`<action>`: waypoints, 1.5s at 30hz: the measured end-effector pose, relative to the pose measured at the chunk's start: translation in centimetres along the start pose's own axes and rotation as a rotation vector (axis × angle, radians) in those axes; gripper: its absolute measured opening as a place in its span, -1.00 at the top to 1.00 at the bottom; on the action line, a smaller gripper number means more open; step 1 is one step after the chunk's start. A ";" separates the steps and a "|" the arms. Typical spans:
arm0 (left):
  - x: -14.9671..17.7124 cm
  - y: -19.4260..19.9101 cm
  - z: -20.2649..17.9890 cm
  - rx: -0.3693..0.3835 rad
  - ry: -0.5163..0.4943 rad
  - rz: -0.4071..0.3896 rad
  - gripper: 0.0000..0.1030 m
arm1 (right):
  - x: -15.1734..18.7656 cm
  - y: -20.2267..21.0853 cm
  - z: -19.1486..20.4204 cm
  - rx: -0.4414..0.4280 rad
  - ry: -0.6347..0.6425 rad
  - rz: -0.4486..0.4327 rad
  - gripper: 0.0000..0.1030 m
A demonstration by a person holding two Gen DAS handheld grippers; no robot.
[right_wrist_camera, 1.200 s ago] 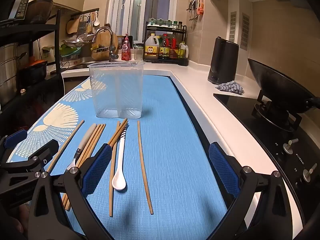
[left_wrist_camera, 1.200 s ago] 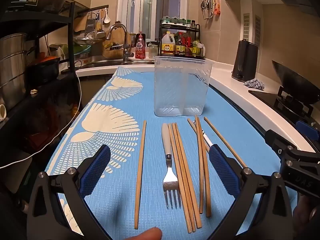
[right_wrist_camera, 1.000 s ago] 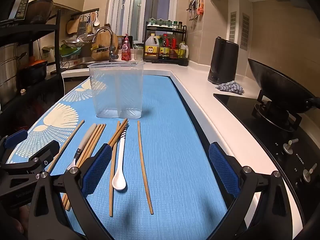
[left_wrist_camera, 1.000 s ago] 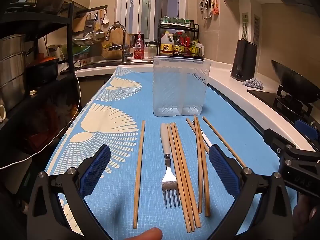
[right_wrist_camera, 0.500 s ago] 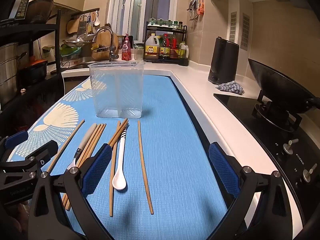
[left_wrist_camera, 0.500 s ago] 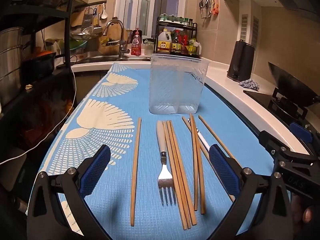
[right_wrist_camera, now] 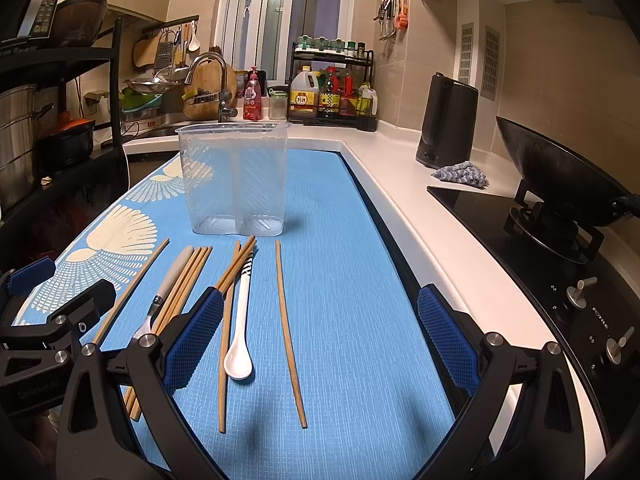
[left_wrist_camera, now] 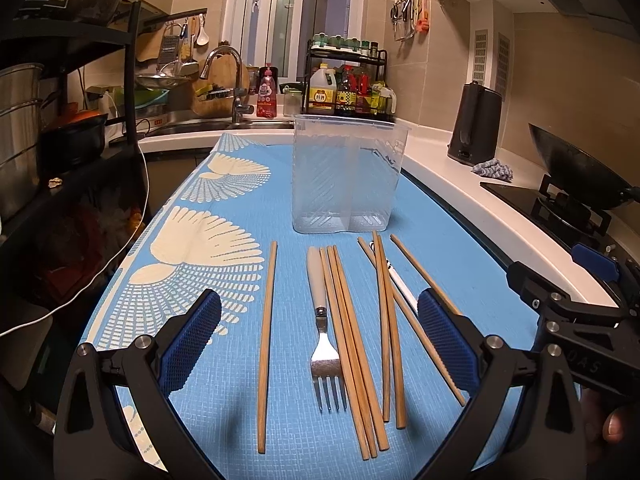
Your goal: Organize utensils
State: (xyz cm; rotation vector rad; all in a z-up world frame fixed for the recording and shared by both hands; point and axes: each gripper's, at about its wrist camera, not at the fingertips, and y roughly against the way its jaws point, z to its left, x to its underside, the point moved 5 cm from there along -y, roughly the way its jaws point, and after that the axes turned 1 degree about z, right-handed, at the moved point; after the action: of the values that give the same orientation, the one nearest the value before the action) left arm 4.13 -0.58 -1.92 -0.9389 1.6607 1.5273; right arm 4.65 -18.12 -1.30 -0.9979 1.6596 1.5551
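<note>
Both tools are spread wide and hold nothing. The left tool (left_wrist_camera: 319, 338) hangs low over the near end of the blue mat (left_wrist_camera: 440, 248) on the table, its blue pads either side of the utensil row. The right tool (right_wrist_camera: 320, 338) hangs beside it, further right over the mat, pads apart.

The utensils all lie flat on the mat, just in front of the clear container (left_wrist_camera: 346, 178), roughly parallel. From the left: a single chopstick (left_wrist_camera: 267, 344) lying alone. Next a fork (left_wrist_camera: 322, 320) with a pale handle, tines toward the camera. A bundle of three chopsticks (left_wrist_camera: 352, 332) touches the fork's right side. Further right is a crossed group of chopsticks (left_wrist_camera: 386, 320). A white spoon (right_wrist_camera: 241, 320) lies among them, bowl toward the camera, with a striped handle end; it is mostly hidden in the left view. The rightmost single chopstick (right_wrist_camera: 289, 332) lies apart from the rest.

The container stands upright with a centre divider; both compartments look empty.

A black kettle (right_wrist_camera: 446, 120) and a grey cloth (right_wrist_camera: 462, 174) sit on the white counter to the right, with a wok (right_wrist_camera: 560, 176) on the stove. A sink faucet (right_wrist_camera: 212, 84) and a bottle rack (right_wrist_camera: 332, 88) are at the back.
</note>
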 end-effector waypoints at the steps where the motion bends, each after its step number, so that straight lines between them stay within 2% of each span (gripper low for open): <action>1: 0.0 0.0 0.0 -0.001 0.001 0.000 -0.85 | 0.0 0.0 0.0 0.000 0.000 0.000 -0.86; 45: 0.0 0.2 0.4 -0.025 -0.016 -0.014 -0.85 | 0.2 0.0 0.0 0.002 0.001 0.001 -0.86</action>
State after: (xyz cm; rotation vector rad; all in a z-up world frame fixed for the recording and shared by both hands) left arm 3.95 -0.21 -1.89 -0.9476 1.6242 1.5450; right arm 4.53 -18.15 -1.46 -0.9970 1.6629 1.5533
